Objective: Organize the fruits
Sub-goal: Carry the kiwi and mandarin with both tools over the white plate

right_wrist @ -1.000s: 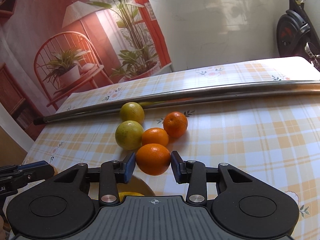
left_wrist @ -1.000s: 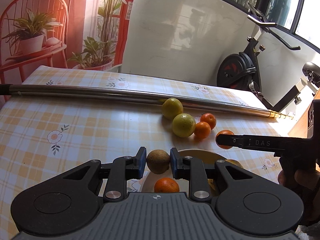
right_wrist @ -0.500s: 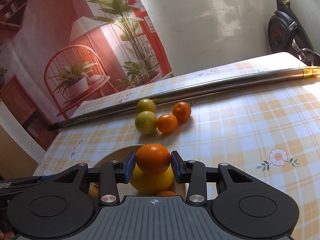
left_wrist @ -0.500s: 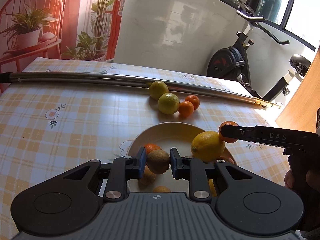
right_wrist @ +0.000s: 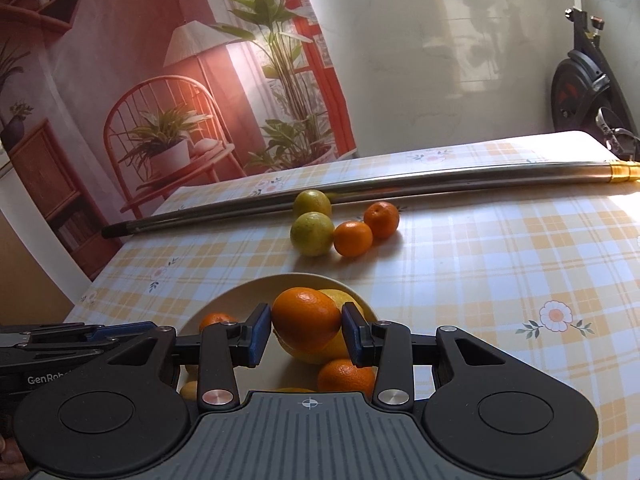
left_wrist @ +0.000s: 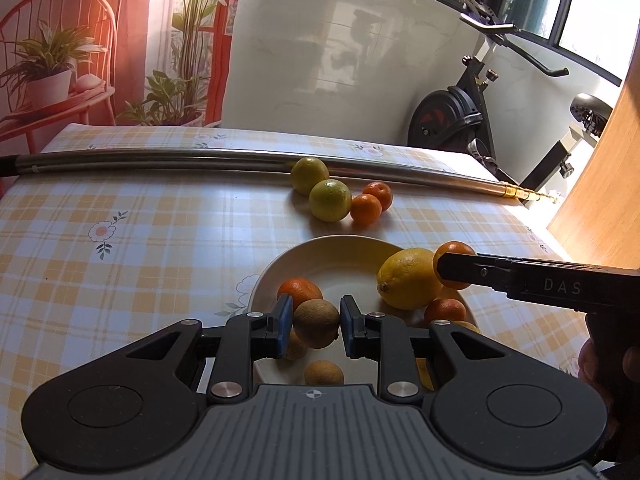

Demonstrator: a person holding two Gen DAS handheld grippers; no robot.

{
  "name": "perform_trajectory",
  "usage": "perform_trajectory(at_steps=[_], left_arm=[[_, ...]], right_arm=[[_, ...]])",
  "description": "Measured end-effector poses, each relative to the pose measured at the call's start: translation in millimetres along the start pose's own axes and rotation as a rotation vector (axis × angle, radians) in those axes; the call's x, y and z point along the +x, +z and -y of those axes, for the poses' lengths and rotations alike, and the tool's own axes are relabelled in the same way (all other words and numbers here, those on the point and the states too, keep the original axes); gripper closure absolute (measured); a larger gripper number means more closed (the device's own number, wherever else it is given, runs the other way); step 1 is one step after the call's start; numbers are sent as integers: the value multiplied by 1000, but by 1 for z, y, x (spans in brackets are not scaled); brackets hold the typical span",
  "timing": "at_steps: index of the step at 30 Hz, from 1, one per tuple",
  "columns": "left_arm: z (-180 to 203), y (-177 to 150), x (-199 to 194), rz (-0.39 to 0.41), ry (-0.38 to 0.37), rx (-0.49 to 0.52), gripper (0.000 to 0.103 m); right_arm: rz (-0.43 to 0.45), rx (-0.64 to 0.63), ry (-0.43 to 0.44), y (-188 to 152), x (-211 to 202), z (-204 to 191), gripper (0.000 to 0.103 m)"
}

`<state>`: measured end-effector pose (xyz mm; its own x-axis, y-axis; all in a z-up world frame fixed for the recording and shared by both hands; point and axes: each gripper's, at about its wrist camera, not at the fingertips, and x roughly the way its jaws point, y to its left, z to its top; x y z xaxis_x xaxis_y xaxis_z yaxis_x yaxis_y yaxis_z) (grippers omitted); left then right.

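Note:
My left gripper (left_wrist: 316, 323) is shut on a brown kiwi (left_wrist: 316, 322), held above the cream bowl (left_wrist: 340, 248). In the bowl lie a yellow lemon (left_wrist: 408, 278), small oranges (left_wrist: 299, 289) and another brown fruit (left_wrist: 323, 373). My right gripper (right_wrist: 306, 330) is shut on an orange (right_wrist: 306, 318) over the same bowl (right_wrist: 248, 292), just above the lemon (right_wrist: 340, 300). From the left wrist view the right gripper (left_wrist: 452, 266) comes in from the right with that orange (left_wrist: 454, 249). On the cloth beyond the bowl sit two yellow-green citrus fruits (left_wrist: 330, 200) and two tangerines (left_wrist: 366, 210).
A long steel pole (left_wrist: 240, 160) lies across the checked tablecloth (left_wrist: 140, 232) behind the fruits. An exercise bike (left_wrist: 460, 120) stands past the table's far right corner. A hand (left_wrist: 608, 364) holds the right gripper at the lower right.
Both grippers have drawn back and risen over the bowl, each keeping its fruit. The loose fruits now sit farther away, and the whole bowl shows beneath the fingers.

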<state>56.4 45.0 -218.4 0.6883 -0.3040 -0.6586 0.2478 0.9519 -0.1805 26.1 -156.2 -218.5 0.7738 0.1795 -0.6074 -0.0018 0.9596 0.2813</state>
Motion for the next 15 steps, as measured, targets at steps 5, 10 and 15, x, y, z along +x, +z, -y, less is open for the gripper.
perform_trajectory(at_steps=[5, 10, 15], left_arm=[[3, 28, 27, -5, -18, 65, 76], [6, 36, 57, -51, -9, 84, 76], [12, 31, 68, -70, 20, 138, 76]], right_arm=[[6, 22, -11, 2, 1, 8, 68], [8, 38, -24, 1, 3, 17, 68], [2, 56, -36, 0, 6, 24, 67]])
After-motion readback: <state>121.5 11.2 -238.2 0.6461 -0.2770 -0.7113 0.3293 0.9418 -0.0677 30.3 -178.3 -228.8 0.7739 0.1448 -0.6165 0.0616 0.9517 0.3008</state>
